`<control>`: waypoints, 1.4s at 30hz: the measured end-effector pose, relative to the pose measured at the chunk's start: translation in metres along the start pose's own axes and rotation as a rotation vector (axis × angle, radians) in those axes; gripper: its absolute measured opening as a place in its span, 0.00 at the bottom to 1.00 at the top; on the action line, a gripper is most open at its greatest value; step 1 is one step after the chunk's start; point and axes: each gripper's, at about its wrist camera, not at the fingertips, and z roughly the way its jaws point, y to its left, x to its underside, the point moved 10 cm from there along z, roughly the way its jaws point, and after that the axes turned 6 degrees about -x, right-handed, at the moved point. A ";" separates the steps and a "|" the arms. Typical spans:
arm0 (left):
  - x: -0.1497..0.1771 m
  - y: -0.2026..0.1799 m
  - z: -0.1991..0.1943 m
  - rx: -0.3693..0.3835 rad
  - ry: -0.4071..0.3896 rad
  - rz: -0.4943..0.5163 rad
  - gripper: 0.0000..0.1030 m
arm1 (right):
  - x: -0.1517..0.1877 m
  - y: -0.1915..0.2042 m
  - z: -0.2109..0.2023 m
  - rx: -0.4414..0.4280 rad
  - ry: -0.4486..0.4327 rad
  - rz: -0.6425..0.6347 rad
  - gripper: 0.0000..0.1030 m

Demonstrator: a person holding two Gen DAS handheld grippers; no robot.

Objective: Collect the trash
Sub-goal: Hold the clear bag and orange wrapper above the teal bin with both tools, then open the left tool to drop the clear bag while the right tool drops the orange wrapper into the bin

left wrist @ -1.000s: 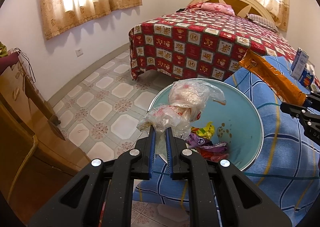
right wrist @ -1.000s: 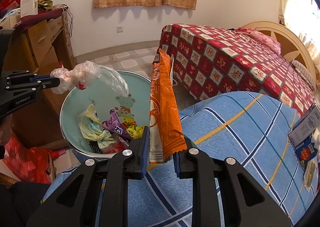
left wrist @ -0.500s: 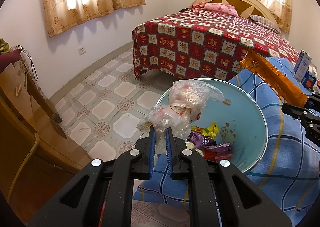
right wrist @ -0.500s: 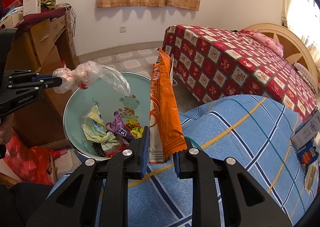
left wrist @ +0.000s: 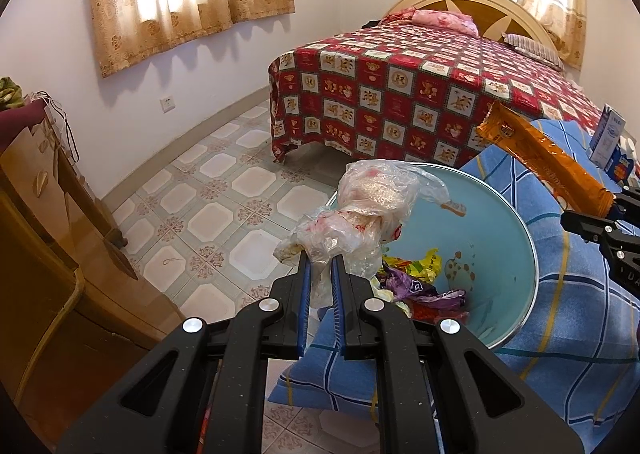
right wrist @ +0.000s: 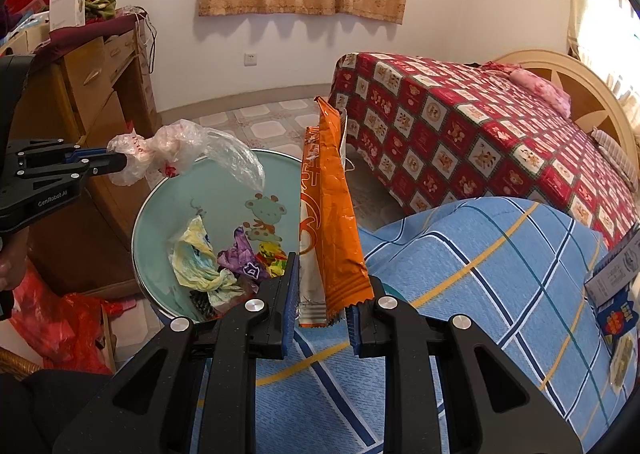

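My left gripper (left wrist: 320, 266) is shut on a crumpled clear plastic bag (left wrist: 372, 210), which hangs over the near rim of a light blue trash bin (left wrist: 500, 238). Several coloured wrappers (left wrist: 416, 282) lie at the bin's bottom. In the right wrist view the same bag (right wrist: 184, 150) is pinched by the left gripper (right wrist: 120, 164) above the bin (right wrist: 224, 190). My right gripper (right wrist: 322, 286) is shut on the lower end of a long orange snack wrapper (right wrist: 332, 214), upright beside the bin's right rim. That orange wrapper (left wrist: 548, 162) also shows in the left wrist view.
The bin leans against a blue plaid cushion (right wrist: 480, 274). A bed with a red patterned cover (left wrist: 420, 94) stands behind. A wooden cabinet (left wrist: 44, 234) is at the left, tiled floor (left wrist: 224, 206) between. A red plastic bag (right wrist: 68, 326) lies on the floor. Small boxes (right wrist: 616, 282) rest on the cushion.
The view has shifted slightly, so the bin and bed sit a little further right in both views. Both grips hold as before.
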 end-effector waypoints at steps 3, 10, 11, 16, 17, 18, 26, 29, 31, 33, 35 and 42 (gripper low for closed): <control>0.000 0.000 0.000 0.001 0.000 0.000 0.10 | -0.001 0.001 0.000 0.000 -0.001 -0.001 0.21; -0.002 0.003 -0.001 0.001 0.000 -0.006 0.10 | -0.003 0.003 0.001 -0.001 -0.001 -0.004 0.21; -0.002 0.004 -0.001 0.001 0.000 -0.008 0.10 | -0.003 0.003 0.001 -0.001 -0.001 -0.005 0.21; -0.003 0.005 -0.003 0.004 -0.002 -0.011 0.10 | -0.005 0.006 0.001 -0.004 -0.002 -0.011 0.21; -0.003 0.005 -0.003 0.005 -0.002 -0.012 0.10 | -0.005 0.006 0.001 -0.005 -0.002 -0.011 0.21; -0.003 0.005 -0.003 0.006 -0.002 -0.012 0.10 | -0.004 0.006 0.001 -0.006 -0.002 -0.013 0.21; -0.004 0.003 -0.004 0.011 -0.001 -0.011 0.10 | -0.006 0.008 0.000 -0.010 -0.004 -0.021 0.21; -0.004 -0.001 -0.005 0.017 -0.004 -0.008 0.10 | -0.008 0.009 0.000 -0.012 -0.007 -0.027 0.21; -0.003 -0.003 -0.005 0.023 -0.004 -0.007 0.13 | -0.009 0.009 -0.001 -0.012 -0.016 -0.029 0.22; -0.004 -0.006 -0.006 0.028 -0.007 -0.005 0.14 | -0.010 0.008 -0.002 -0.017 -0.031 -0.024 0.27; -0.004 -0.008 -0.006 0.031 -0.011 -0.001 0.22 | -0.010 0.007 -0.002 -0.024 -0.033 -0.018 0.33; -0.008 -0.013 -0.014 0.037 -0.036 -0.010 0.62 | -0.009 0.000 -0.019 -0.022 -0.073 0.026 0.58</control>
